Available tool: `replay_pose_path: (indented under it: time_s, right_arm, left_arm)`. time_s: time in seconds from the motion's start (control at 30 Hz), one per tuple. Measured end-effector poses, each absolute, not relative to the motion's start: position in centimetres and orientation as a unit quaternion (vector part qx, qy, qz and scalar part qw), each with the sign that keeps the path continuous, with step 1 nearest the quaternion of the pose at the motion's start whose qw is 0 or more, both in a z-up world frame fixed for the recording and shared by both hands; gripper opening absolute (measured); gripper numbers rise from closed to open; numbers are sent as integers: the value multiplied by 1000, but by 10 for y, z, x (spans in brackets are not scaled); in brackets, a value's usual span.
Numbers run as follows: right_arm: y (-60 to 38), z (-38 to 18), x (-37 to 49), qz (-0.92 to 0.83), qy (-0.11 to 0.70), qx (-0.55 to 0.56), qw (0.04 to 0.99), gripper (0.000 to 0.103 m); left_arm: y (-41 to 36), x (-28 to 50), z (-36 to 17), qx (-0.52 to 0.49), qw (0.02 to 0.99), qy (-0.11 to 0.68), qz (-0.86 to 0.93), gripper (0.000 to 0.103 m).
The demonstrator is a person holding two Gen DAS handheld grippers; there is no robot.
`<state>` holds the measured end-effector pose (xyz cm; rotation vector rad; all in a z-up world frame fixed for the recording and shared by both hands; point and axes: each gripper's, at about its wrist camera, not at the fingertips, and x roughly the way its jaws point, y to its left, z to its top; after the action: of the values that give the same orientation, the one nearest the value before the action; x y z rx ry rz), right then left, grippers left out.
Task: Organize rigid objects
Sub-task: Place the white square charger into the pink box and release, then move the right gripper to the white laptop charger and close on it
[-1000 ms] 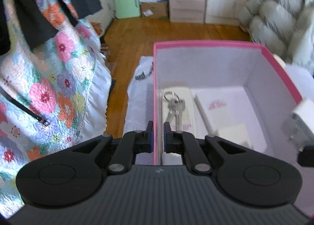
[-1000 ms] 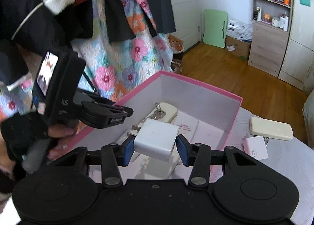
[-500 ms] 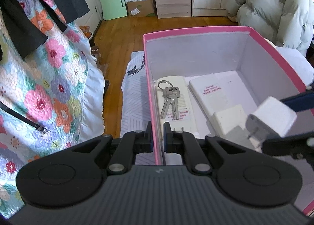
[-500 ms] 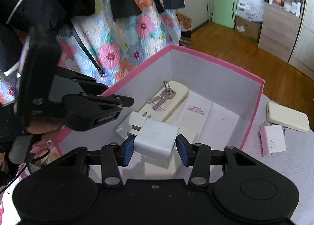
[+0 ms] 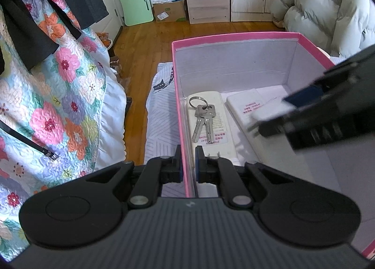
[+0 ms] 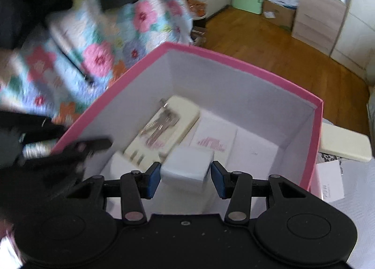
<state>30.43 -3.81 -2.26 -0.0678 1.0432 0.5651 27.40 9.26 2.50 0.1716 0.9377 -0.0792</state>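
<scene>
A pink box [image 5: 234,35] with a white inside holds a cream power strip [image 5: 214,126], a pair of keys [image 5: 202,121] lying on it, and flat white packets [image 5: 252,104]. My left gripper [image 5: 188,165] is shut on the box's near left wall. My right gripper [image 6: 185,178] is low inside the box; its blue pads stand slightly apart from the white charger [image 6: 187,167] between them. The right gripper also shows blurred in the left wrist view [image 5: 328,109]. The box [image 6: 246,65] fills the right wrist view.
A cream block [image 6: 344,143] and a white 90W charger [image 6: 329,183] lie on the cloth right of the box. A flowered quilt [image 5: 54,95] hangs at the left. A puffy coat [image 5: 328,4] lies behind the box. The wooden floor [image 5: 150,41] is beyond.
My right gripper has gone down into the box with the white charger and its jaws have parted off it. My left gripper keeps its hold on the box wall.
</scene>
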Motion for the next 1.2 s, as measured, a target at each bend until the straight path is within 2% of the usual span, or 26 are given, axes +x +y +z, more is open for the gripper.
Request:
replay_pose_path:
  time_s: [0.03,0.63,0.97,1.2]
  right_arm:
    - [-42,-23,309,265,494,-14,828,62]
    - [-150,79,225,234,381,4,894,62]
    - [-209,47,204,155,346,16,925,62]
    - [-233,-9,221,147,376,27,915,62]
  left_arm:
    - [93,274,25,84,888,451,-38,6]
    - [83,274,28,121,883,453,-27,8]
    - [80,273,26,139,881,451,-18,8]
    - [75,272,24,158,879,450,-11,8]
